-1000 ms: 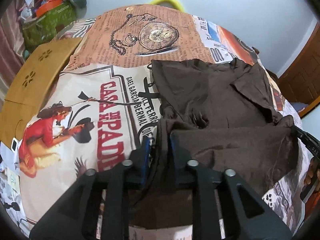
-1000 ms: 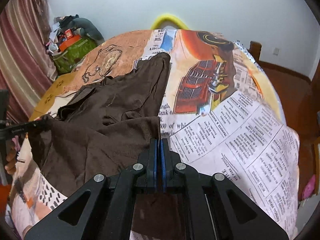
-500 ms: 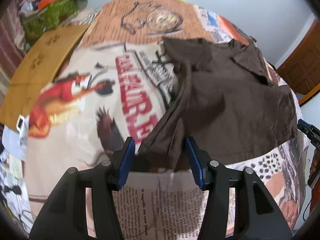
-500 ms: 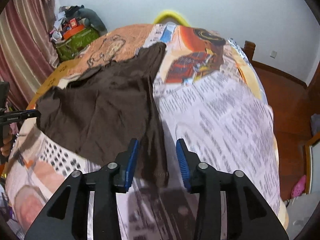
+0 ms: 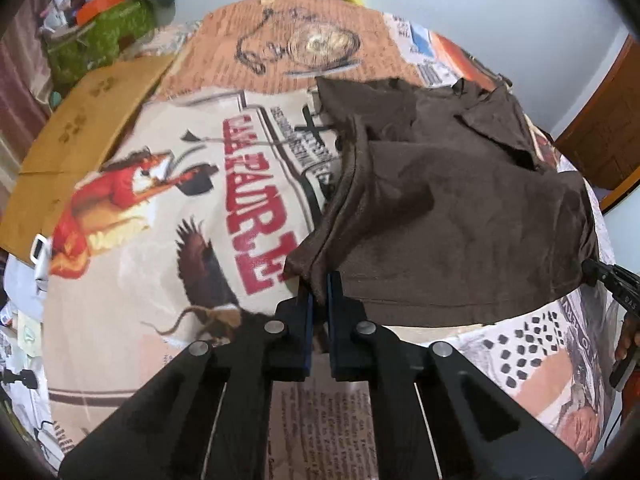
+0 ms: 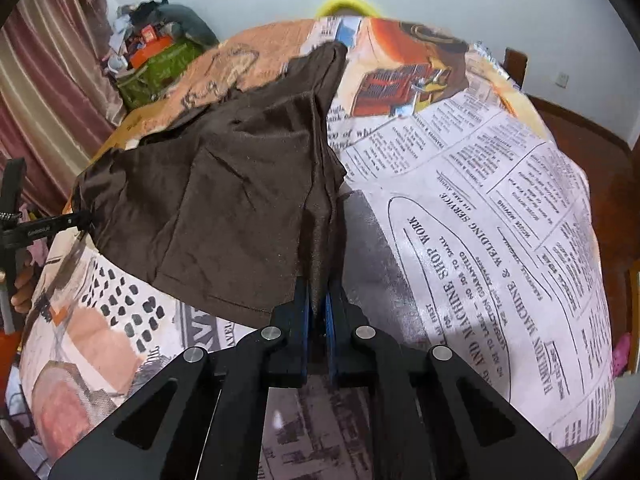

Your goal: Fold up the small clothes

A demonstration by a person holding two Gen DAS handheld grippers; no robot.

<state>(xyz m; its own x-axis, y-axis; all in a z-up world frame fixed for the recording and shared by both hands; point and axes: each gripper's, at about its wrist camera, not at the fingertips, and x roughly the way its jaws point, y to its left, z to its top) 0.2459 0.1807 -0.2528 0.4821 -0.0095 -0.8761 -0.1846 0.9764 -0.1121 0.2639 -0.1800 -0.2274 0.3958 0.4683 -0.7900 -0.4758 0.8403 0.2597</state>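
Note:
A small dark brown garment [image 5: 448, 208] lies on a bed covered with a newspaper-print sheet [image 5: 168, 216]. My left gripper [image 5: 318, 284] is shut on its near left corner. My right gripper [image 6: 318, 288] is shut on its near right corner, where the brown garment [image 6: 224, 200] hangs in folds. The near hem is lifted off the sheet and stretched between both grippers. The far part rests crumpled on the bed. The right gripper's tip shows at the right edge of the left wrist view [image 5: 600, 274]; the left gripper's tip shows at the left edge of the right wrist view [image 6: 80, 220].
A brown cardboard sheet [image 5: 80, 136] lies at the bed's left side. A green bag with clutter [image 6: 160, 68] stands by the curtain [image 6: 44, 92]. A yellow hoop [image 6: 348, 4] sits behind the bed. Wooden floor [image 6: 588, 148] lies to the right.
Both grippers were open around the garment's corners half a second ago; now both are closed on the fabric and the near hem is raised and pulled taut.

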